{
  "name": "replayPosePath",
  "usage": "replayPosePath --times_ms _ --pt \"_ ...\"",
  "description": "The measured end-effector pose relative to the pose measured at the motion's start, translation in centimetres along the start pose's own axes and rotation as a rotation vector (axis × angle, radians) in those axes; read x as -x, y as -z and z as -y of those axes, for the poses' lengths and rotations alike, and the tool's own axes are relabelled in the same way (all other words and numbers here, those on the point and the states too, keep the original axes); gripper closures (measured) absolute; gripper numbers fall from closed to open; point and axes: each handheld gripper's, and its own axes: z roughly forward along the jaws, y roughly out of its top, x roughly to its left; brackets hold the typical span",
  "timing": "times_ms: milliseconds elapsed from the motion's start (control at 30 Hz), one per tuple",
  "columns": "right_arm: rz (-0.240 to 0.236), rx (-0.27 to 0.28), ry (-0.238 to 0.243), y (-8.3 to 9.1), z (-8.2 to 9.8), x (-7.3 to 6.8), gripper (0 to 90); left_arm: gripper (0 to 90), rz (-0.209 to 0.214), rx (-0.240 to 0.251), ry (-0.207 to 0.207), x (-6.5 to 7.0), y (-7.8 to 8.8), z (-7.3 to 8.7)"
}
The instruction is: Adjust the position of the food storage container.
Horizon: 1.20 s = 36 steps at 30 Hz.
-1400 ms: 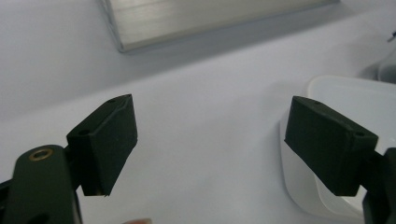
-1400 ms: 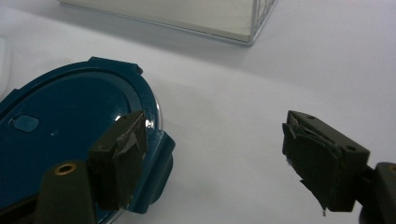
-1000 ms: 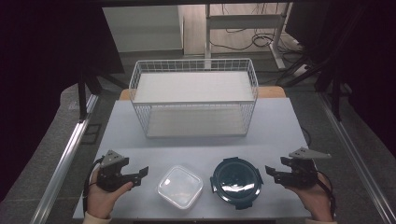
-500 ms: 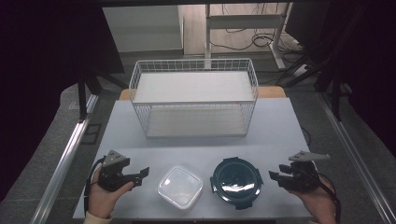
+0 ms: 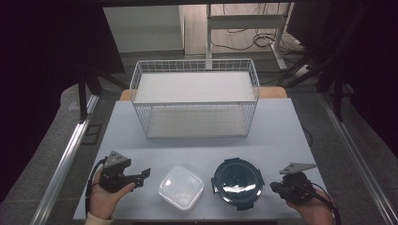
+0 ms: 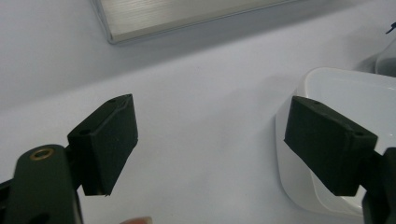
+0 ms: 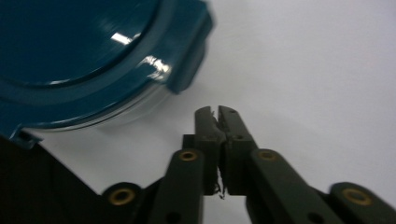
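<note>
Right gripper point(image 7: 217, 112) pinched tight with nothing inside, jaws just closed, just beside the blue round box point(image 5: 237, 182) near the table's point(image 5: 281, 126) front edge, not touching. Left gripper point(image 6: 210, 140) wide open, holding nothing, clear square box point(image 5: 181, 187) just beside one finger point(image 6: 327, 144).

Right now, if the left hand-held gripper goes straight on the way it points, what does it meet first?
Most likely the clear square container. In the high view the left hand-held gripper points at it, open. Its own view shows the container's rim beside one jaw, so it may only graze that edge.
</note>
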Motion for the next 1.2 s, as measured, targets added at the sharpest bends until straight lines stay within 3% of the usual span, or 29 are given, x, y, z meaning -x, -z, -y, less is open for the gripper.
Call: replayPosePath --times_ms 100,267,400,567,933,1067,1100,1133,1200 --pt "-0.009 -0.047 0.05 -0.7 0.1 -1.3 89.0 16.9 0.001 0.003 -0.001 0.2 0.0 -0.1" --pt "-0.029 -0.084 0.091 -1.0 0.4 -2.3 89.1 16.9 0.001 0.002 -0.004 0.3 0.0 0.0" --pt "-0.086 -0.105 0.143 -1.7 0.4 -3.8 89.1 16.9 0.003 0.001 -0.004 0.4 -0.2 -0.1" --pt "-0.154 -0.12 0.165 -2.2 0.2 -4.7 89.1 16.9 0.004 -0.007 -0.008 0.5 -0.4 0.0" --pt "-0.246 -0.116 0.117 -2.7 0.4 -4.5 89.1 17.0 -0.004 -0.005 -0.001 0.0 -0.2 -0.1" --pt "-0.26 -0.114 0.104 -2.8 0.3 -4.6 89.1 17.0 -0.004 -0.007 0.0 -0.1 -0.3 0.0" --pt "-0.272 -0.11 0.098 -2.8 0.3 -4.6 89.1 17.0 -0.003 -0.007 0.0 0.0 -0.3 0.0" --pt "-0.313 -0.094 0.089 -2.9 0.2 -4.8 89.1 17.0 0.0 -0.008 -0.006 0.1 -0.3 0.0" --pt "-0.324 -0.085 0.087 -2.9 0.1 -4.8 89.1 17.0 0.001 -0.009 -0.008 0.1 -0.3 0.0"
